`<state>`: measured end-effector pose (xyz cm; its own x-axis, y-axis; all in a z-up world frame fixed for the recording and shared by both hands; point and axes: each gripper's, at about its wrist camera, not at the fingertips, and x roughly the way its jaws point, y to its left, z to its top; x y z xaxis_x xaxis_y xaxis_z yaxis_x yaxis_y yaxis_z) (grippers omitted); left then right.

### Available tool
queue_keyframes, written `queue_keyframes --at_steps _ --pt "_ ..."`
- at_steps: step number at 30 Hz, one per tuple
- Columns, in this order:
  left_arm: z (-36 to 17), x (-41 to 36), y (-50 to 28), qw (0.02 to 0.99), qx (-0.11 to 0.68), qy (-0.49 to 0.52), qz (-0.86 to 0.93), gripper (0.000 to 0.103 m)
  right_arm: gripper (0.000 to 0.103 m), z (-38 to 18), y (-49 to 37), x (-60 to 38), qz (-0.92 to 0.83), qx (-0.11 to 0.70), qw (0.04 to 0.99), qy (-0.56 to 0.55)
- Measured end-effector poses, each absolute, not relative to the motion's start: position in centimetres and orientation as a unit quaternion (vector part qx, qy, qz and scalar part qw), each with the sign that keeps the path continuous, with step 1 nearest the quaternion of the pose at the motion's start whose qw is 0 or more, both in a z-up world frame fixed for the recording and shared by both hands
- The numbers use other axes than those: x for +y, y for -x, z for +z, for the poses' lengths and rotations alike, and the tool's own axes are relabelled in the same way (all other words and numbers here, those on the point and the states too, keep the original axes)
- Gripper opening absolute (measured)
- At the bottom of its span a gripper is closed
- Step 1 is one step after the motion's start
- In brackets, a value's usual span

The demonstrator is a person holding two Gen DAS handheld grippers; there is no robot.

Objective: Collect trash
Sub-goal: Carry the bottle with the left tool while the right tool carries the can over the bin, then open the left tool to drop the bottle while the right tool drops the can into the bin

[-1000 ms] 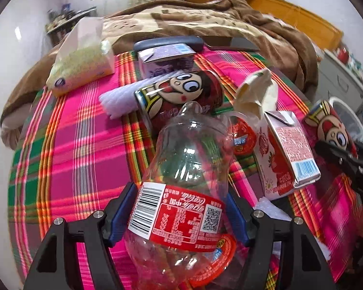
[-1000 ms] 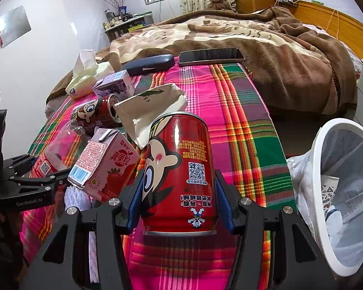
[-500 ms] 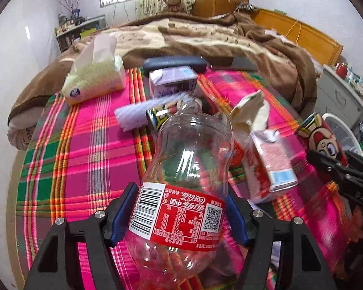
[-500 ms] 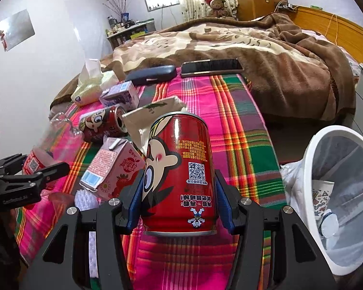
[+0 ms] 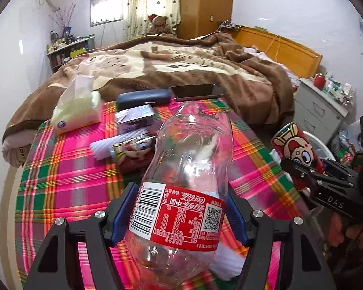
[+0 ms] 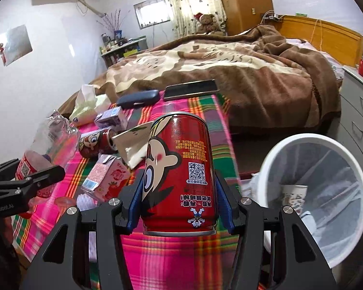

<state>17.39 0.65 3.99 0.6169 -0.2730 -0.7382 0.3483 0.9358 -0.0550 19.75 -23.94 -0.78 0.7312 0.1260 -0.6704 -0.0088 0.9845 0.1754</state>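
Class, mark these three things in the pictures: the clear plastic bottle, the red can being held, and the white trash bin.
plastic bottle (image 5: 188, 159): left wrist view, on its clear body.
red can (image 6: 179, 169): right wrist view, on its printed side.
trash bin (image 6: 302, 138): right wrist view, on its white rim.

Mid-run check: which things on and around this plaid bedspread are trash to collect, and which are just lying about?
Trash job:
- plastic cola bottle, in left claw
- red drink can, in right claw
- second red can, lying down
- strawberry milk carton
- purple carton
- white bin

Lying about:
- phone
- dark glasses case
- tissue pack
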Motion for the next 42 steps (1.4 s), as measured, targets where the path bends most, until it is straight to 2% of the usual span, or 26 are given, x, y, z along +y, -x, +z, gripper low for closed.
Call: queue_keyframes --at_steps 22,42 --pt "4.6 -14.3 -15.0 0.874 0.386 -0.056 -0.29 0.069 0.054 -0.5 -16.7 -34.4 -0.068 0.343 0.93 -0.114" --pt "-0.1 -27.7 -16.3 0.827 0.44 -0.081 -0.339 0.069 0.054 -4.7 -16.3 -41.3 -0.131 0.406 0.894 -0.14"
